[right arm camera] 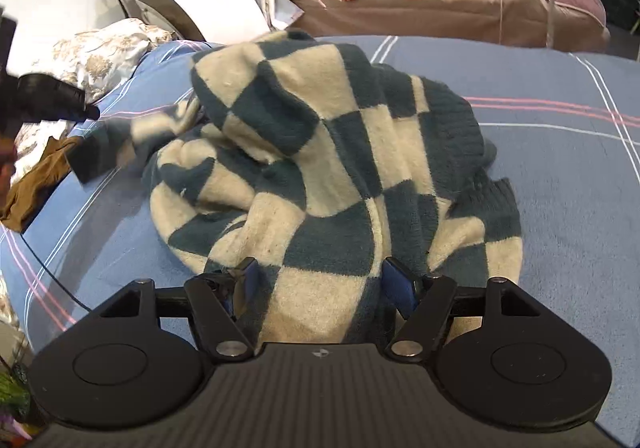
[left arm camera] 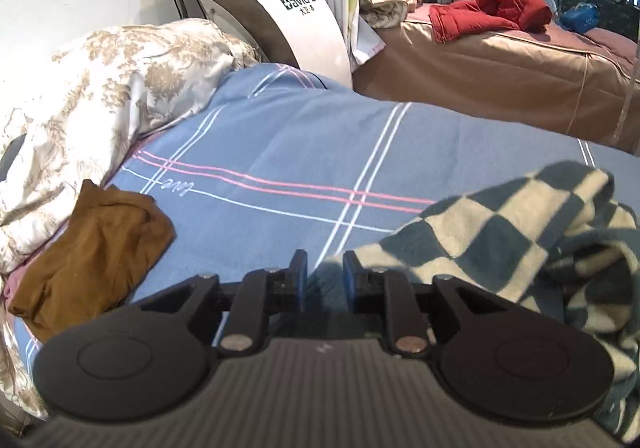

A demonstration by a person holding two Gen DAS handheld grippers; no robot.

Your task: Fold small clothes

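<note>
A teal-and-cream checked sweater [right arm camera: 320, 152] lies bunched in a mound on the blue plaid bed sheet [right arm camera: 560, 188]. My right gripper [right arm camera: 322, 282] is open wide, and the sweater's near edge lies between its fingers. One sleeve [right arm camera: 120, 140] trails blurred to the left, towards the black tip of my left gripper [right arm camera: 80, 108]. In the left wrist view the sweater [left arm camera: 500, 224] fills the lower right. My left gripper [left arm camera: 326, 272] has its pads a narrow gap apart, with a blurred scrap of teal fabric at the gap and no firm pinch visible. A brown garment [left arm camera: 92, 248] lies crumpled at the left.
A floral quilt [left arm camera: 100, 88] is heaped along the sheet's left side. Behind it stands a white curved machine [left arm camera: 280, 0]. Past a gap, a second bed with a tan cover [left arm camera: 480, 80] carries a red garment [left arm camera: 488, 12]. Bare sheet [left arm camera: 280, 136] stretches between the brown garment and the sweater.
</note>
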